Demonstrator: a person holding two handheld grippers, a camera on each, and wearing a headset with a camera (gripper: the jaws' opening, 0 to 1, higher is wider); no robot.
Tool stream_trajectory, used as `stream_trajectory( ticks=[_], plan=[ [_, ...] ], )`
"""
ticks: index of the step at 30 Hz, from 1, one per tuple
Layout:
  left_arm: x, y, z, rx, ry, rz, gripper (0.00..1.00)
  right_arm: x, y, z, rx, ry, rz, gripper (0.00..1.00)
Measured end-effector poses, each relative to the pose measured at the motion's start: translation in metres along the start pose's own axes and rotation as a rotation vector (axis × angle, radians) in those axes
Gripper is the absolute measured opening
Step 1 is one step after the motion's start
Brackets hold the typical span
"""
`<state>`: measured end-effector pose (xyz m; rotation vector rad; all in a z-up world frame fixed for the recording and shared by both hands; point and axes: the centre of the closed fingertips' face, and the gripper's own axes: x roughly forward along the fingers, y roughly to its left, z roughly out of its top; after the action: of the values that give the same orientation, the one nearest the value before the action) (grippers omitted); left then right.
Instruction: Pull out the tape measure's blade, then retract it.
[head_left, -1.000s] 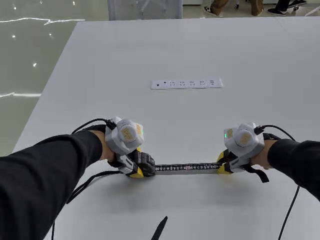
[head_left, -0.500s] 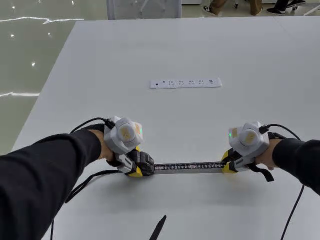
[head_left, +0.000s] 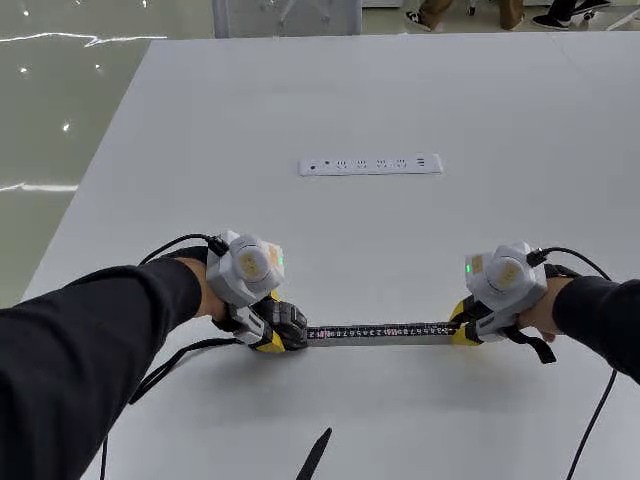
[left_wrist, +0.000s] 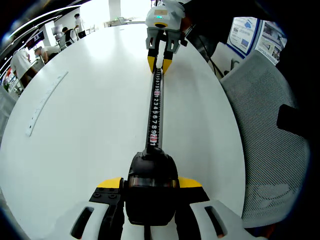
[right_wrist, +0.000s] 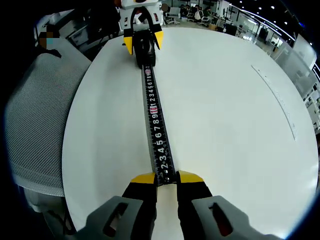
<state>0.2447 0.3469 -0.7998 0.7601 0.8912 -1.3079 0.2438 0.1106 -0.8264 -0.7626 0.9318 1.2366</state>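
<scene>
A black tape measure case (head_left: 282, 325) (left_wrist: 150, 186) sits on the white table, held between the yellow-tipped jaws of my left gripper (head_left: 268, 335) (left_wrist: 150, 183). Its black blade (head_left: 380, 332) (left_wrist: 155, 107) (right_wrist: 154, 117) with white numbers stretches flat across the table to the right. My right gripper (head_left: 462, 332) (right_wrist: 165, 178) is shut on the blade's free end. In the right gripper view the case (right_wrist: 143, 46) and left gripper (right_wrist: 143, 42) appear at the far end; in the left gripper view the right gripper (left_wrist: 159, 62) pinches the blade's tip.
A white power strip (head_left: 370, 165) lies further back on the table (head_left: 400, 90). Black cables trail from both grippers. A dark strap tip (head_left: 316, 457) pokes in at the near edge. A mesh chair (left_wrist: 270, 130) stands beside the table.
My right gripper has moved right with the blade's end, drawing more blade out of the case. The left gripper and the case have stayed put.
</scene>
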Motion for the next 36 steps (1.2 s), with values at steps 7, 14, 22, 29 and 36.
stream_trajectory(
  ticks=[7, 14, 22, 29, 36],
  plan=[
    [0.0001, 0.0, 0.0003, 0.001, -0.003, -0.002, 0.35, -0.0026, -0.0014, -0.0043, 0.003, 0.003, -0.006, 0.1],
    [0.0001, -0.0003, 0.0003, 0.001, -0.002, -0.002, 0.35, -0.0025, -0.0021, -0.0051, 0.009, 0.008, 0.0, 0.1],
    [0.0003, -0.0005, 0.0007, -0.002, -0.004, 0.0, 0.35, -0.0018, -0.002, -0.0053, -0.004, 0.031, 0.014, 0.1],
    [0.0004, -0.0008, 0.0009, 0.0, -0.004, 0.004, 0.35, -0.0012, -0.0025, -0.0049, -0.007, 0.051, 0.025, 0.11],
    [0.0003, 0.0001, 0.0006, -0.006, -0.01, 0.001, 0.35, -0.0015, -0.0025, -0.0055, 0.007, 0.051, 0.028, 0.11]
  ],
)
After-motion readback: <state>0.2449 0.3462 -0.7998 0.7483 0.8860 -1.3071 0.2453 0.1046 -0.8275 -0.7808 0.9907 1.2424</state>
